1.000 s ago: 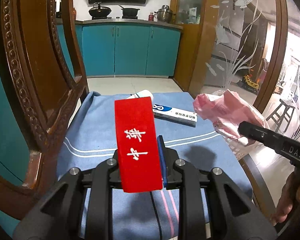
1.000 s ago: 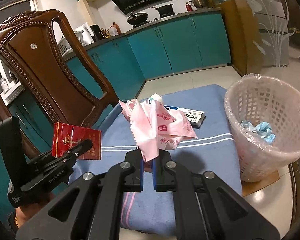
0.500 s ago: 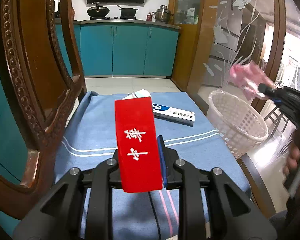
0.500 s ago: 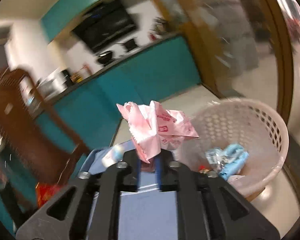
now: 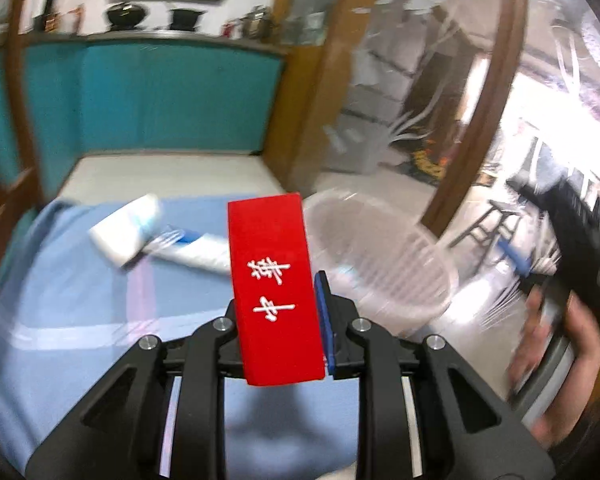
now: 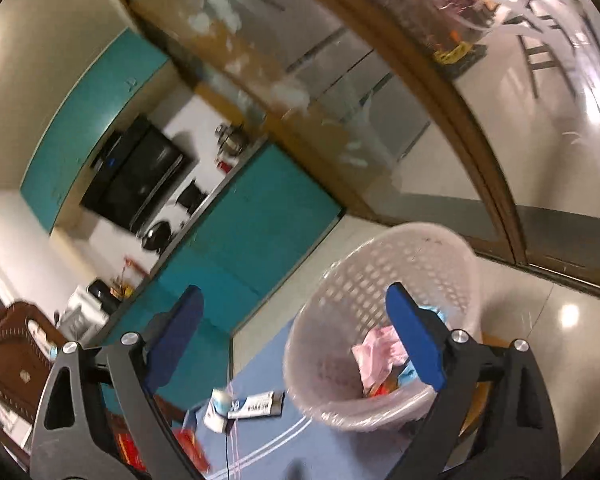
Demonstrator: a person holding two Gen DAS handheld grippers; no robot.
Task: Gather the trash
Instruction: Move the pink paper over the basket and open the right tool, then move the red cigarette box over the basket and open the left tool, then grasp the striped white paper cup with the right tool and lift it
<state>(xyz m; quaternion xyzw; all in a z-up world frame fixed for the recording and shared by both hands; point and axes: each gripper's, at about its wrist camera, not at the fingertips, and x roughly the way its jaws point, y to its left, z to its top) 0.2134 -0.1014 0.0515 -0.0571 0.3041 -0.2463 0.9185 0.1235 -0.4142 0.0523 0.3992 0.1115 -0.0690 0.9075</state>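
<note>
Pink wrapper [image 6: 376, 354] in basket [image 6: 416, 240], R jaws opening.

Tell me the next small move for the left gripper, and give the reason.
Probably carry the red pack, clamped in the left gripper, over the white basket and release it. The pink wrapper already lies inside, and the right gripper is opening with nothing between its fingers.
</note>
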